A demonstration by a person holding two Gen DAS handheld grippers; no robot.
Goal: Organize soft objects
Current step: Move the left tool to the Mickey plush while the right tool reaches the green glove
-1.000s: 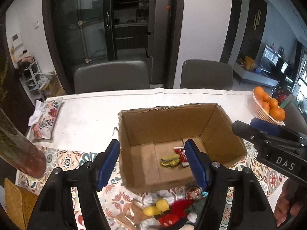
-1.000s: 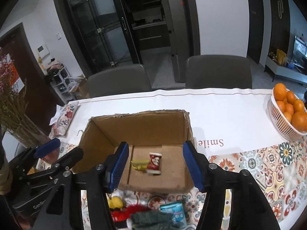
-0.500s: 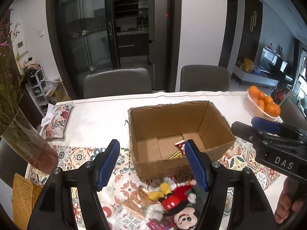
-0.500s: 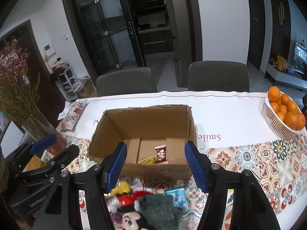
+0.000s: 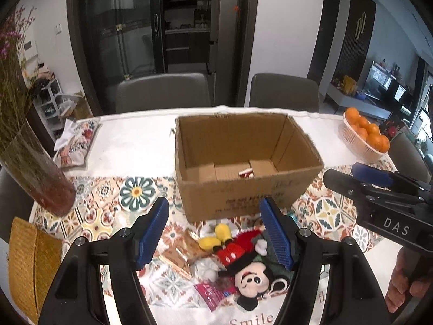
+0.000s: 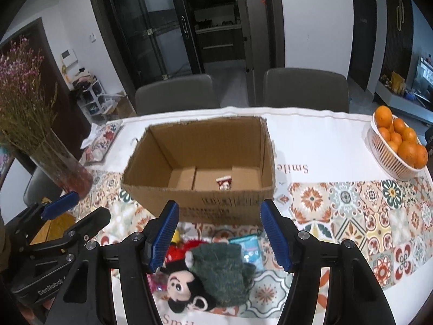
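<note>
Brown corrugated cardboard box (image 5: 243,162), open-topped, sits mid-table with a small red-and-white packet (image 6: 224,183) on its floor; the loose soft items lie in a heap just in front of its near wall. Black-eared mouse plush toy with red shorts and yellow shoes (image 5: 240,257) lies flat on the patterned tablecloth (image 6: 365,216), long axis diagonal: yellow feet point toward the box, head toward the camera, face up. Dark green knitted fabric piece (image 6: 222,268) touches and partly covers its side, a teal packet (image 6: 250,249) just beyond, pink wrapper (image 5: 213,295) and tan snack packets (image 5: 184,252) beside it. Left gripper (image 5: 216,233) hovers above the plush, blue pads wide apart, nothing held. Right gripper (image 6: 220,235) also hangs over the heap, fingers spread, empty. Likely step: pick one soft item. Best approach, I judge: drop the left gripper straight down, turn the pads across the plush's red torso rather than along it, squeeze the middle so head and legs hang balanced, avoid snagging the green knit or wrappers, then lift clear of the box wall before carrying over.
</note>
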